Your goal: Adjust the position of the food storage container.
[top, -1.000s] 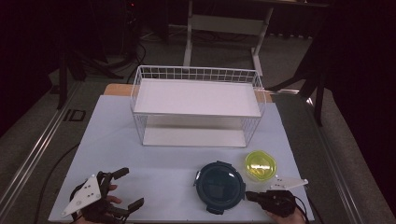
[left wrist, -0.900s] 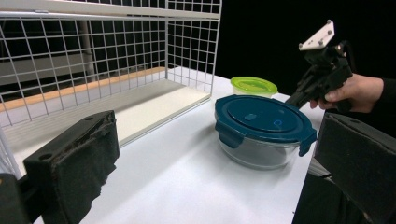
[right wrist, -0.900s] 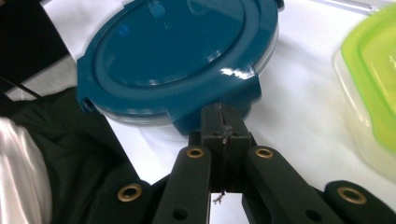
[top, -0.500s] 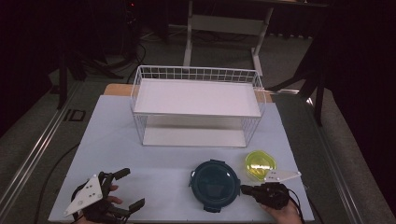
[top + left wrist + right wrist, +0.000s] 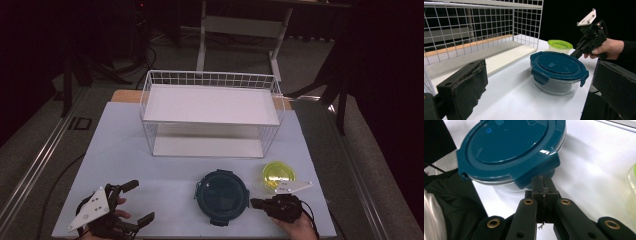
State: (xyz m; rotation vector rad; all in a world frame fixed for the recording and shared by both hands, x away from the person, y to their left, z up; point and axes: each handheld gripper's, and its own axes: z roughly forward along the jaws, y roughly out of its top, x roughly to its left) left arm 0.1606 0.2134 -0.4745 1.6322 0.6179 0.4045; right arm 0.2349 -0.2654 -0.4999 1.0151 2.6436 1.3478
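Observation:
A round glass container with a dark blue clip lid (image 5: 221, 196) (image 5: 557, 67) (image 5: 509, 147) stands near the table's front edge. My right gripper (image 5: 254, 203) (image 5: 544, 182) is shut with nothing between its jaws, and its tip touches the lid's clip on the container's right side. The left gripper view also shows that right gripper (image 5: 575, 53), held by a hand. A small container with a yellow-green lid (image 5: 279, 175) (image 5: 560, 45) sits just behind it. My left gripper (image 5: 140, 201) (image 5: 536, 100) stands open at the front left, well apart from the blue container.
A white wire shelf rack (image 5: 210, 107) (image 5: 474, 30) stands at the back middle of the white table mat (image 5: 125, 150). The table's front edge runs close under both grippers. The room around the table is dark.
The right gripper has moved left with its tip against the blue-lidded container, and the container has slid a little to the left. The left gripper has barely moved.

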